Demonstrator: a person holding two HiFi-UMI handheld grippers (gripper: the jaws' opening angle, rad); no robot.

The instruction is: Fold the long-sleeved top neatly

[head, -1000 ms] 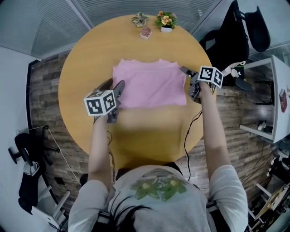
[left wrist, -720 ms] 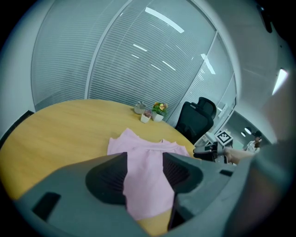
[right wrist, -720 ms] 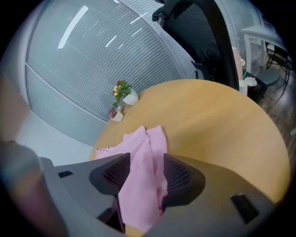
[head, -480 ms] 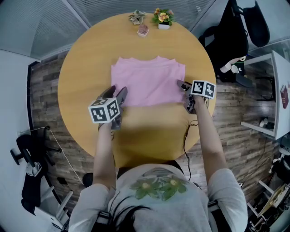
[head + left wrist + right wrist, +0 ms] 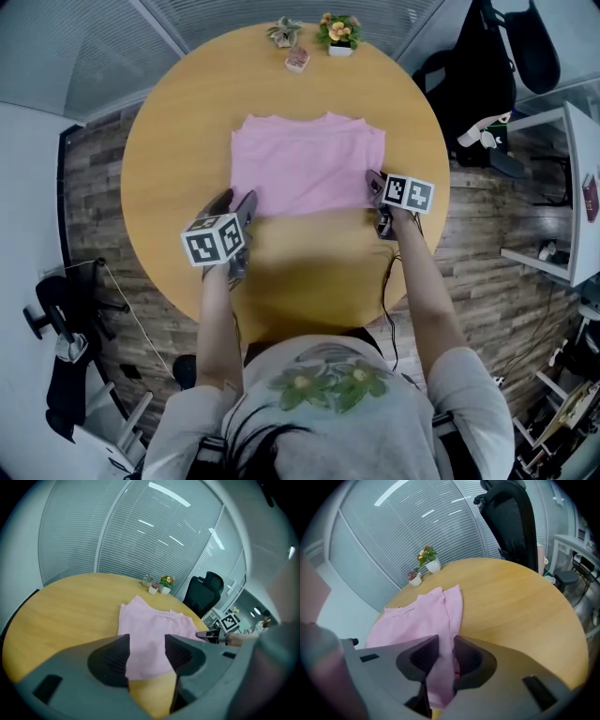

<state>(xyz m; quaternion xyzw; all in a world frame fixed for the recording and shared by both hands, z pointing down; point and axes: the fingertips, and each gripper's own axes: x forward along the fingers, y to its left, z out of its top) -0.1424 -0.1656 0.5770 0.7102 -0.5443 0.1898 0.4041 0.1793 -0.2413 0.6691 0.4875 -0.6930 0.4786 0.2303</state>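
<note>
— Anything changed from a second ago?

— Yes. Look at the right gripper (image 5: 373, 180): lower and nearer now, brought in from beside the right edge to the near right corner of the pink long-sleeved fabric top (image 5: 307, 164). With jaws just closing there, narrowed onto a fold of the pink cloth and pinching it between the pads.

— And on the other side?

— Find the left gripper (image 5: 234, 199) moved slightly, now at the near left corner. With jaws wide apart, gripping nothing, the cloth only seen past them.

— How about the garment itself?

— Folded to a rough rectangle, with the neckline along the far edge and a doubled layer down the right side. Lying flat on the round light-wood table (image 5: 178, 131), about the middle, somewhat toward the far half. Beyond it, at the far rim, a small flowering plant in a white pot (image 5: 338, 36) and a small pink object (image 5: 297, 60), both well apart from the cloth.
</note>
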